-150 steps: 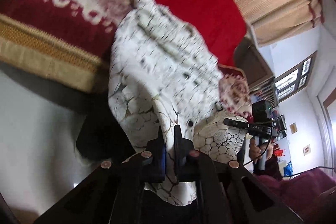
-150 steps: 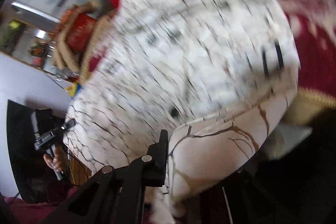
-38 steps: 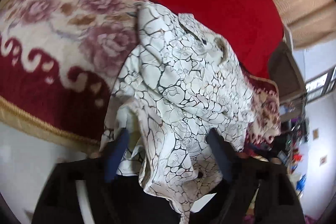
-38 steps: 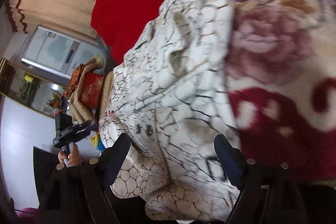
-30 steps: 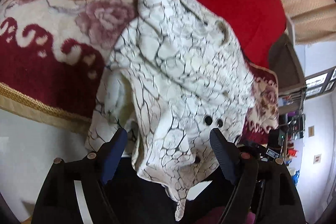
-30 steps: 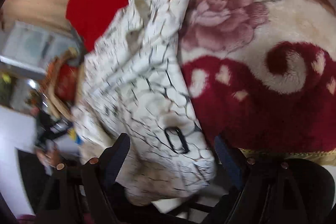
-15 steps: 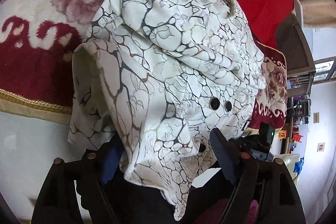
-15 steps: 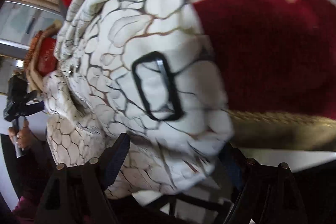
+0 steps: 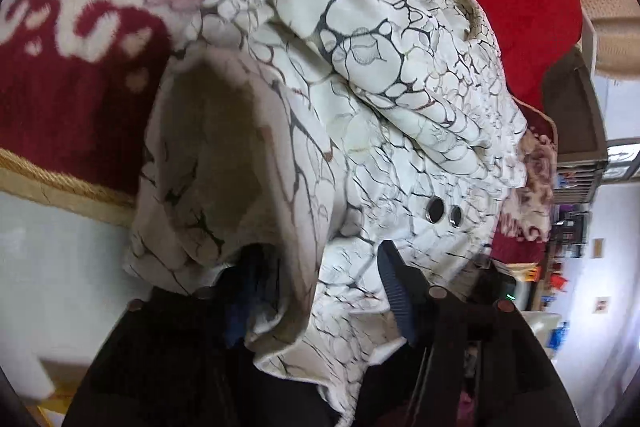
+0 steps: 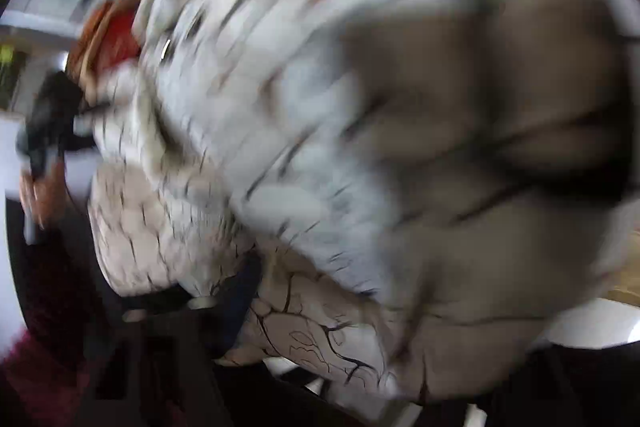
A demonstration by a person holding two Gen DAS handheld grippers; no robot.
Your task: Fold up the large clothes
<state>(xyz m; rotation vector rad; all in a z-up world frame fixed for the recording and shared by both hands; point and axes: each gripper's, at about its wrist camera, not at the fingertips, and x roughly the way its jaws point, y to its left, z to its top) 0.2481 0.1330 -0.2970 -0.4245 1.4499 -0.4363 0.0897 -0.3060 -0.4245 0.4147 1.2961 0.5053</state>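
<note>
A: We're right over the coat [image 9: 400,99], a white one with a dark crackle print, heaped on the flowered blanket [image 9: 80,39] and spilling off the blanket's gold-fringed edge toward us.

B: And the left gripper [image 9: 320,275] sits at that overhanging part, jaws spread wide, one blue finger [image 9: 394,287] showing clear on the right and the other half buried under a fold. Cloth lies between them, but nothing is pinched.

A: The two snaps [image 9: 442,209] are just above that right finger (handy markers for the front edge, I'd say).

B: What about the right gripper [image 10: 240,291]?

A: Heavy blur. One dark finger pokes out beneath the coat, the other is hidden by fabric, so I can't tell whether it's gripping or not.

B: So what makes this step go well?

A: My read: take one layer, not a bunch. The left should close on the hem near the snaps, not on the open sleeve cuff [image 9: 208,155] gaping to the left of them.

B: Because a thick wad slips?

A: Likely, and it folds crooked. Then lift both corners level and lay the coat flat on the blanket before creasing anything, well back from the fringe so it doesn't slide off.
</note>
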